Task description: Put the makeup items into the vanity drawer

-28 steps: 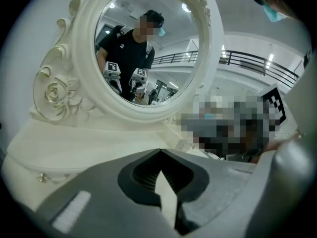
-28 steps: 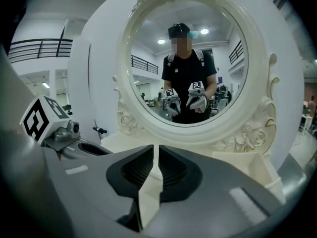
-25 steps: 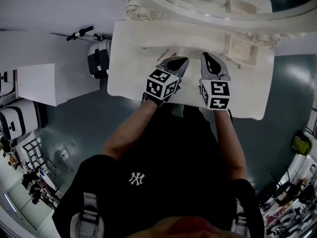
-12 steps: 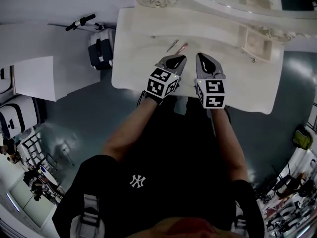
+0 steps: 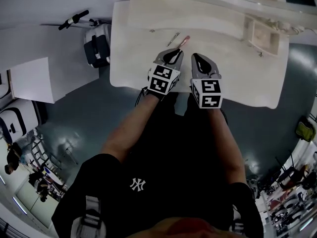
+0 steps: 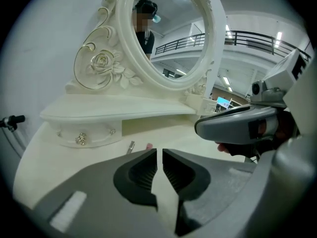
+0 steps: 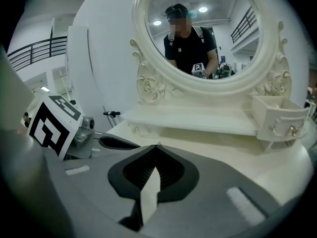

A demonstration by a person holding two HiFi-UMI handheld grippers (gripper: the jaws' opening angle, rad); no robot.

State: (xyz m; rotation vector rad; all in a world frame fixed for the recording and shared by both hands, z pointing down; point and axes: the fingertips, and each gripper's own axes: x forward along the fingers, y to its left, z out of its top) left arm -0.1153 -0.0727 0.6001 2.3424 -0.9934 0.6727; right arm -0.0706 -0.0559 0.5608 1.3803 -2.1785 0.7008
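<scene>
Two slim makeup items lie on the white vanity top [image 5: 133, 58]: a silver stick [image 5: 173, 38] and a pink-tipped one [image 5: 184, 41]. In the left gripper view the silver stick [image 6: 131, 146] and the pink one [image 6: 148, 146] lie just beyond the jaws. My left gripper [image 5: 176, 51] [image 6: 159, 151] hovers just short of them, shut but for a thin slit, and holds nothing. Beside it, my right gripper [image 5: 195, 55] [image 7: 157, 146] is shut and empty. A small drawer [image 5: 261, 32] [image 7: 275, 119] stands pulled out at the back right.
The oval mirror [image 7: 208, 33] and its shelf [image 6: 119, 108] rise behind the top. A shut drawer front with jewelled knobs [image 6: 81, 139] is at the left. A tiny object [image 5: 152, 31] lies far left, another [image 5: 261, 54] near the open drawer. A case [image 5: 96, 46] stands on the floor at the left.
Both grippers have drawn back toward the table's front edge, staying shut. The two sticks now lie uncovered ahead of the left gripper. The head view has shifted.
</scene>
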